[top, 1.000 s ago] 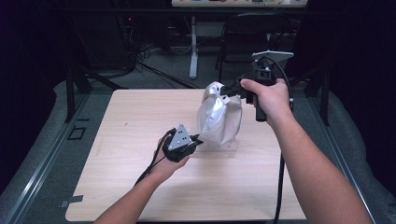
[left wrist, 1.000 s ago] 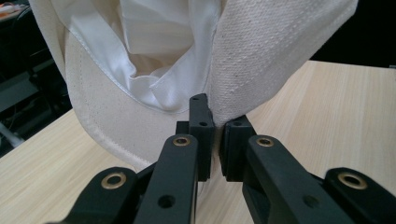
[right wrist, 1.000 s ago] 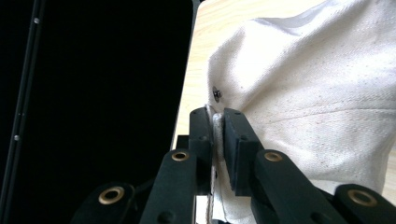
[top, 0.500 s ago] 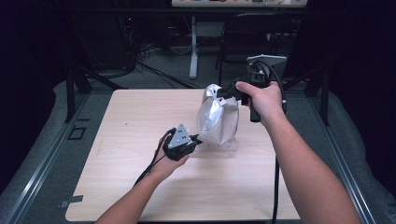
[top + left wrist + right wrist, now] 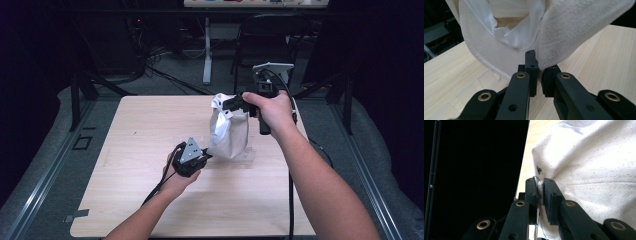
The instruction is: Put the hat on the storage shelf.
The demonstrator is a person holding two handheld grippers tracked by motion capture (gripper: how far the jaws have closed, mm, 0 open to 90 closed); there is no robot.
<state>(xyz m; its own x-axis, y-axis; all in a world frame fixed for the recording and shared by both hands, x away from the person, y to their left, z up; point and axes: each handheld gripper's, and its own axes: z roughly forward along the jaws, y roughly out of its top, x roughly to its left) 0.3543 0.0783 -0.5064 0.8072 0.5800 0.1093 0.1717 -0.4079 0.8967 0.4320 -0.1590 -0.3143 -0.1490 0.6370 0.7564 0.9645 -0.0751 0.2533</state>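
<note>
Since the earlier high view, right hand and right tongs have come left and slightly down, and the bag's top has followed; left hand has barely shifted.

Near: left tongs low over the light wooden tabletop, grey three-cornered plate on top. Left gripper view: jaws pressed together, pinching a bottom fold of the cream canvas drawstring-type bag with its thin white lining showing inside the mouth.

Middle: bag stands roughly upright toward the right centre of the tabletop, base touching the wood, mouth uppermost and sagging open.

Far: right tongs at the bag's top rim. Right gripper view: jaws closed on a hemmed edge of the canvas, just below a small metal snap.

Handling, judged: cloth is soft and light, no stiffness of its own; it slumps wherever unsupported. Weave looks coarse, so slip is unlikely. Not fragile. Best holds are the stitched hems and seams, where doubled fabric gives the pads something to bite. Single-layer lining would pull out if gripped alone. Two opposed grips needed to keep any shape.
</note>
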